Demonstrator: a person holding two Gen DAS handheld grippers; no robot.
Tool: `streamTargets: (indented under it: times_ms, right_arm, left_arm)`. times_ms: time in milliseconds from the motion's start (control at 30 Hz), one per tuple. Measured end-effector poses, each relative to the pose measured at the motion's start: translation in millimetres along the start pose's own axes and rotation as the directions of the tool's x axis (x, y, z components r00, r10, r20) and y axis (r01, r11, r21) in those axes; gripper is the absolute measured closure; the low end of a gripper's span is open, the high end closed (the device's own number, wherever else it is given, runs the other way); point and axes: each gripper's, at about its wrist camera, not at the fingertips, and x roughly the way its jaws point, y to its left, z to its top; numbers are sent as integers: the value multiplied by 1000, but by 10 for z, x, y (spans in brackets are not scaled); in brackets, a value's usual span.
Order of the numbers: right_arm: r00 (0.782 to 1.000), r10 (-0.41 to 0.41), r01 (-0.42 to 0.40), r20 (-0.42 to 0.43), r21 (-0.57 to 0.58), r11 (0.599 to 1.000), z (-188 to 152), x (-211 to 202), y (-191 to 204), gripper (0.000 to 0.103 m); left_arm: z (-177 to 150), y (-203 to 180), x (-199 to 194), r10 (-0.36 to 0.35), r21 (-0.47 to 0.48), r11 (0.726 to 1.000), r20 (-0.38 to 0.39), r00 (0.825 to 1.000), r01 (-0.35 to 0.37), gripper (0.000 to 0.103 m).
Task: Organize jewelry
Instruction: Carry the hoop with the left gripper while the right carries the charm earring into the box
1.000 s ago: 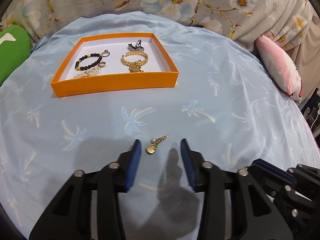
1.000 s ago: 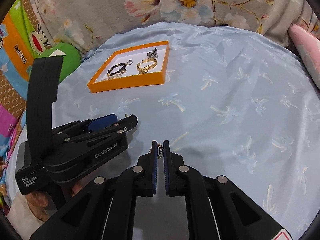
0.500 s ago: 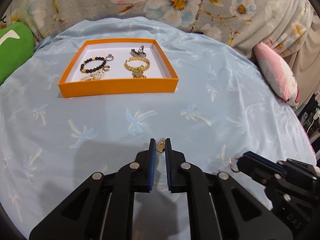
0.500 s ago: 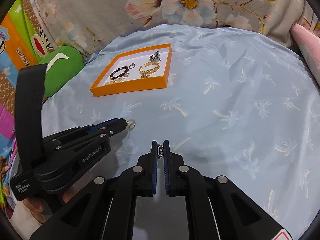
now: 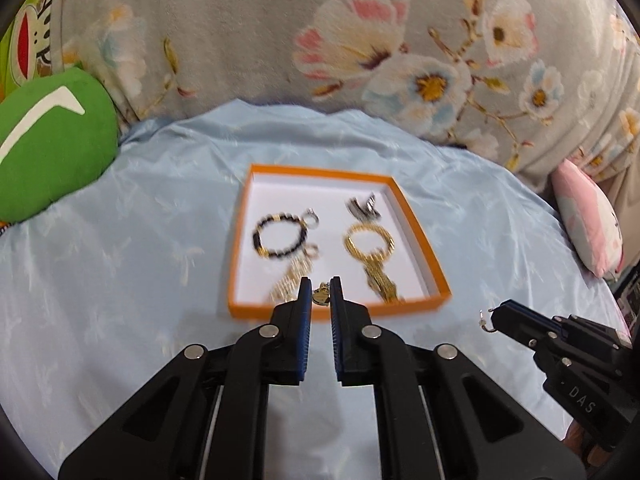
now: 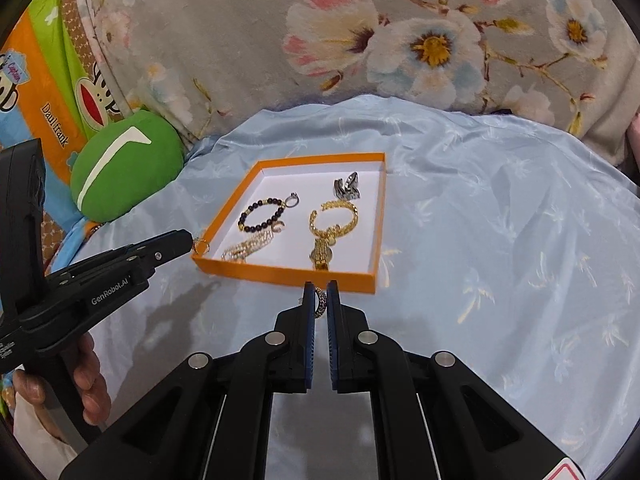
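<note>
Your left gripper (image 5: 320,294) pinches a small gold earring (image 5: 321,295) over the near edge of the orange box (image 5: 424,232). Your right gripper (image 6: 320,300) squeezes a sparkly ring (image 6: 319,302), just in front of the box's near right corner. Inside the box lie a black bead bracelet (image 6: 262,216), a gold watch (image 6: 326,242) and a pearl chain (image 6: 248,249). The box sits on a blue cloth (image 6: 500,240), beside a green pillow (image 6: 124,164).

Home bedroom, floral blanket (image 5: 360,60), blue sheet (image 6: 500,240), green cushion (image 5: 48,152)
</note>
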Motion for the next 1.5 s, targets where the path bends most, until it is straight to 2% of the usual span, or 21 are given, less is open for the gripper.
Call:
streamTargets:
  times_ms: [200, 400, 533, 933, 1500]
  right_arm:
    - [1000, -1, 1, -1, 9, 1000, 331, 480, 6, 98]
    - [999, -27, 27, -28, -9, 1000, 397, 869, -15, 98]
    - [998, -38, 38, -48, -6, 999, 340, 989, -70, 98]
    - [997, -51, 50, -56, -26, 998, 304, 1095, -60, 97]
    - [998, -55, 55, -9, -30, 998, 275, 947, -33, 94]
  left_arm:
    - [321, 49, 388, 9, -15, 1000, 15, 1000, -9, 95]
    - [336, 54, 792, 7, -20, 1000, -18, 1000, -8, 95]
    - [306, 58, 901, 7, -14, 1000, -29, 1000, -8, 94]
    - [263, 64, 1021, 1, -10, 1000, -57, 998, -1, 94]
    - [207, 10, 902, 18, 11, 1000, -17, 1000, -18, 94]
